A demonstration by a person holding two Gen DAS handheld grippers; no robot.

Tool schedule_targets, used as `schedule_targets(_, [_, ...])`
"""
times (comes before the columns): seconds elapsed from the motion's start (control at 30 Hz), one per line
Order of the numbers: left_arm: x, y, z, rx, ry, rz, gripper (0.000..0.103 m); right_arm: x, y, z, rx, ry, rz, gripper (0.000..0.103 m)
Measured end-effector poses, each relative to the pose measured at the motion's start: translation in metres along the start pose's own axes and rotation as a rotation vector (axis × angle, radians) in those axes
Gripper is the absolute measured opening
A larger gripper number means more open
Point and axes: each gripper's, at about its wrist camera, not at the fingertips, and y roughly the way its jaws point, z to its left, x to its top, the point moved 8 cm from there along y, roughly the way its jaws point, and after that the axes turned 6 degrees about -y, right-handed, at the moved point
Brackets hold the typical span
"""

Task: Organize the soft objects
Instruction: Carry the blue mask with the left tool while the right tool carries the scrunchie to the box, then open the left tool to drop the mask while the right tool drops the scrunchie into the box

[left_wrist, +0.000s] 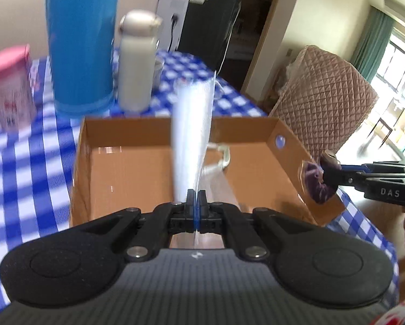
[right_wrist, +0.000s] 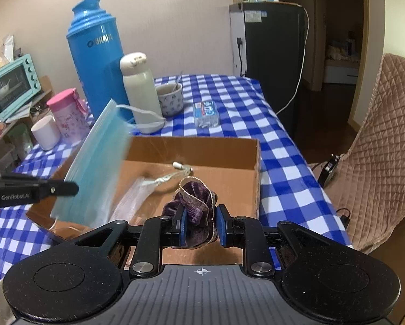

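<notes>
blue thermos (right_wrist: 98,59), cream bottle (right_wrist: 140,86), perhaps a mug (right_wrist: 171,98) behind cardboard box (right_wrist: 202,146)

Box (right_wrist: 197,146) on table (right_wrist: 256,124) — bottles (right_wrist: 140,86) behind.

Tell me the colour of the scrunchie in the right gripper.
The scrunchie is dark purple velvet with a pale edge, clearest in the right wrist view.

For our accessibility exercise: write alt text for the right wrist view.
The right gripper holds a purple scrunchie over an open cardboard box on a blue checked tablecloth; at left, the left gripper holds a blue face mask.
</notes>
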Motion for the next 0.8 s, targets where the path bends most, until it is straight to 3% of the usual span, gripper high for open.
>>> schedule_targets(0.23, [-0.015, 0.007, 0.032, 0.057, -0.107, 0.112, 0.001, -0.003, 0.014, 0.004, 0.012, 0.001, 0.027, 0.023])
schedule_targets(0.37, [-0.018, 0.011, 0.038, 0.154, -0.035, 0.150, 0.001, -0.004, 0.020, 0.007, 0.015, -0.001, 0.037, 0.023])
schedule_targets(0.6, [-0.019, 0.023, 0.046, 0.241, -0.004, 0.180, 0.001, -0.008, 0.023, 0.008, 0.014, 0.000, 0.049, 0.023])
schedule_targets(0.67, [-0.018, 0.028, 0.045, 0.236, 0.004, 0.194, 0.001, -0.009, 0.024, 0.007, 0.009, 0.001, 0.055, 0.023])
schedule_targets(0.8, [-0.018, 0.039, 0.036, 0.136, -0.050, 0.221, 0.000, -0.012, 0.026, 0.004, -0.003, 0.006, 0.064, 0.023])
